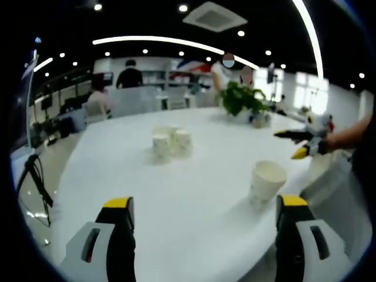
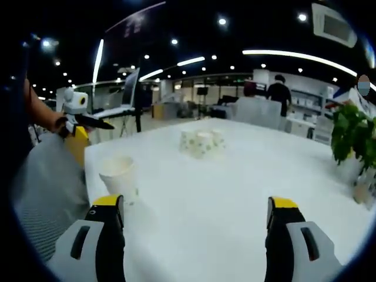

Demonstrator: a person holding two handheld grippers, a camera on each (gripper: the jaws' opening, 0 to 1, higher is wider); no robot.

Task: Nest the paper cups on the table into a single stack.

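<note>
While nothing's been grabbed yet, worth lining things up first. Big white counter (image 1: 194, 217) carrying everything. Near its middle, a huddle of paper cups (image 1: 171, 143), touching each other. Well apart from that huddle, at the near counter edge, a lone paper cup (image 1: 265, 183), upright, mouth up. Left hand-held gripper (image 1: 205, 208) spread wide and empty; same for right hand-held gripper (image 2: 197, 208). Probably best to pinch the lone cup's wall lightly, keep it upright, then drop straight into a huddle cup.
</note>
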